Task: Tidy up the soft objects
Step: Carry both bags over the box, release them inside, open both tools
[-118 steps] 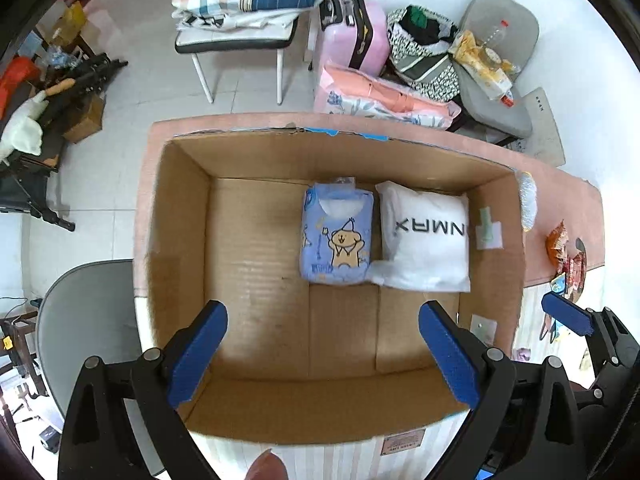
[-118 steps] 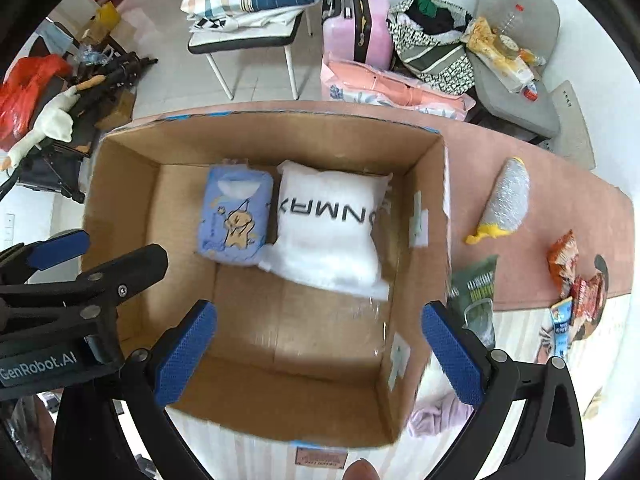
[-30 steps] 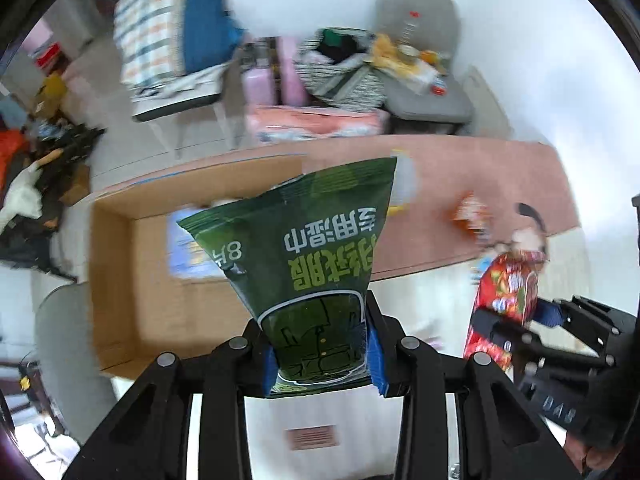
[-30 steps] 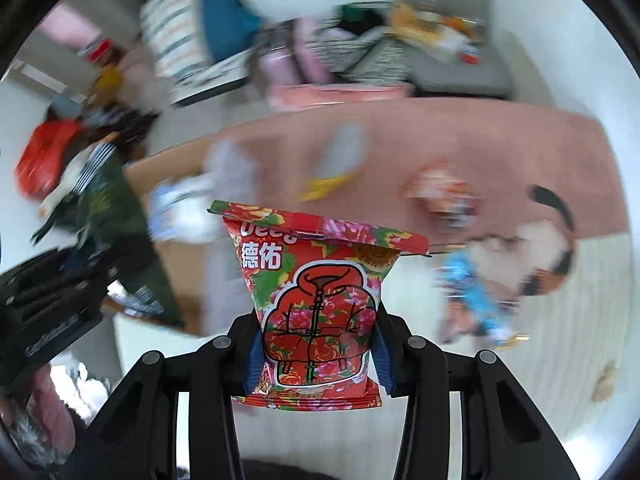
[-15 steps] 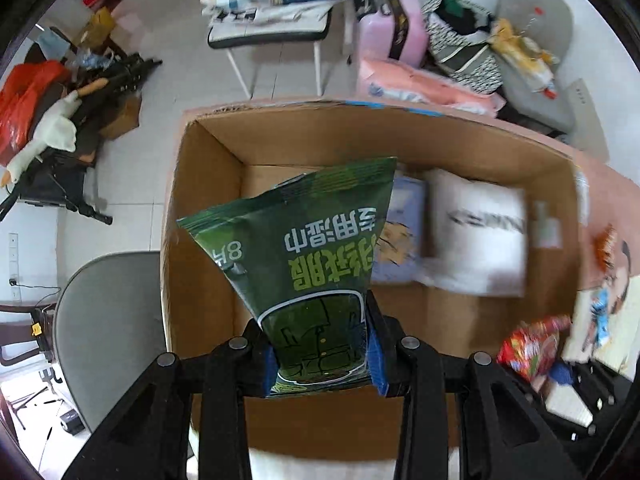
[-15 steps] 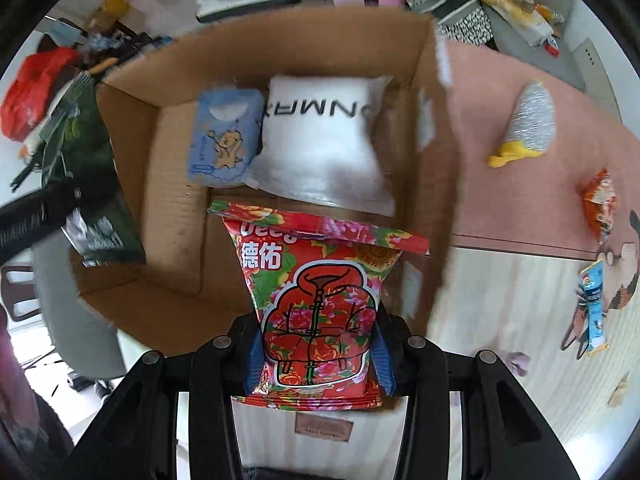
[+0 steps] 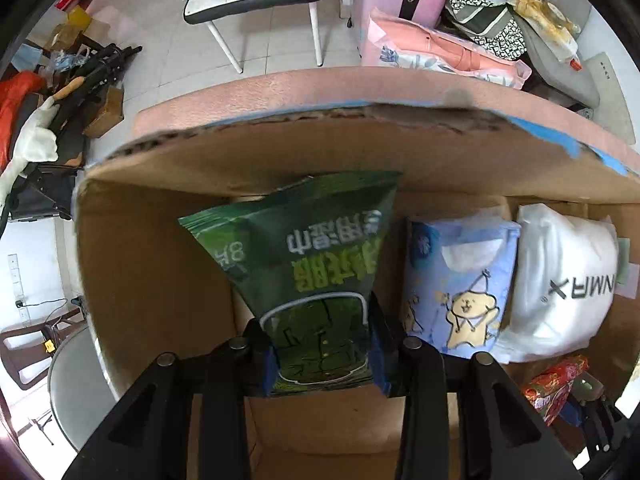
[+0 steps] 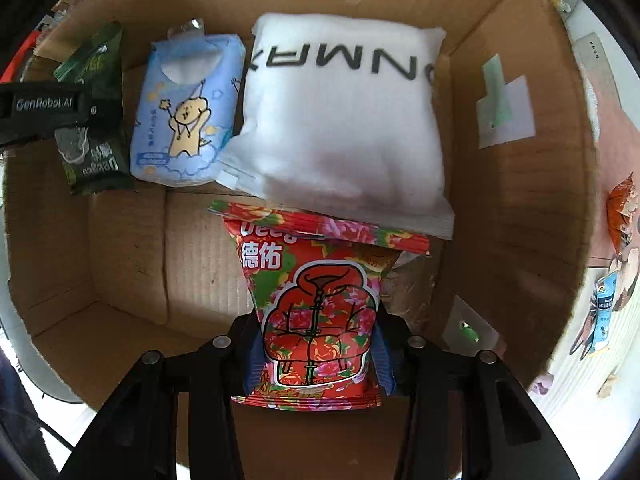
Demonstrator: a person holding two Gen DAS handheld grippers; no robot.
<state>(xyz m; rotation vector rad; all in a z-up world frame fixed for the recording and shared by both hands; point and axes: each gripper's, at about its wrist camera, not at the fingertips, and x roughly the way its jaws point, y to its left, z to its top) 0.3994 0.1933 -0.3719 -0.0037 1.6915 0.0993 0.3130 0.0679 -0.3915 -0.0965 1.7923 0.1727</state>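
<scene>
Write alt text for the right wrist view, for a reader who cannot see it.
The right hand-held gripper is shut on a red floral packet, held inside an open cardboard box. Behind it lie a white pillow pack and a blue cartoon tissue pack; at far left the left hand-held gripper holds a dark green packet.

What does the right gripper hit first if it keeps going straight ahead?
Probably the white pack: the red pack held in the right gripper leads, and its top edge already sits at the white pack's near edge. Depth is unclear; the box floor could come first.
</scene>
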